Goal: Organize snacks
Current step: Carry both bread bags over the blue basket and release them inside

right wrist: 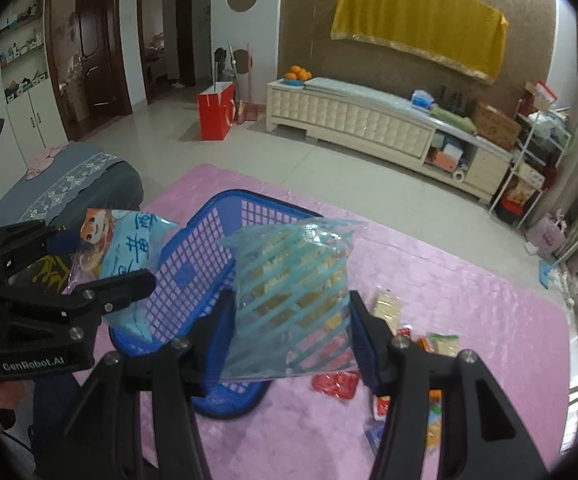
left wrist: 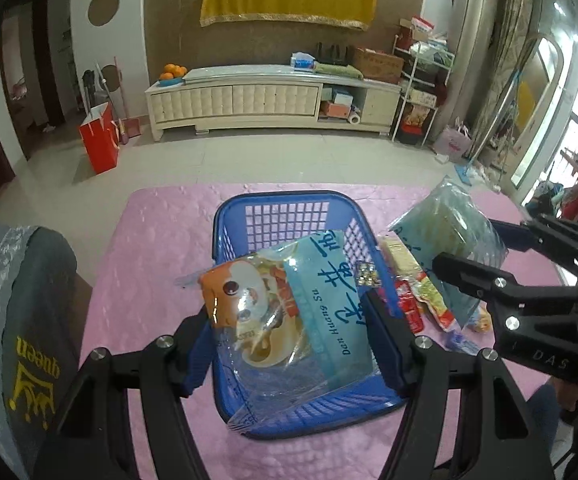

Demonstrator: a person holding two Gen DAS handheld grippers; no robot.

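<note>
A blue plastic basket (left wrist: 273,216) stands on the pink table cover; it also shows in the right wrist view (right wrist: 209,248). My left gripper (left wrist: 289,320) is shut on a light-blue snack bag with an orange cartoon face (left wrist: 285,312) and holds it over the basket; the bag also shows in the right wrist view (right wrist: 129,248). My right gripper (right wrist: 293,320) is shut on a clear bag with blue stripes (right wrist: 293,280), held just right of the basket; the striped bag also shows in the left wrist view (left wrist: 449,236).
Several small snack packs (right wrist: 385,308) lie on the pink cover (right wrist: 469,280) right of the basket, red and yellow ones among them (left wrist: 409,292). A grey cushioned seat (left wrist: 21,312) stands at the table's left. A white cabinet (left wrist: 273,100) and red bag (left wrist: 101,140) are on the floor beyond.
</note>
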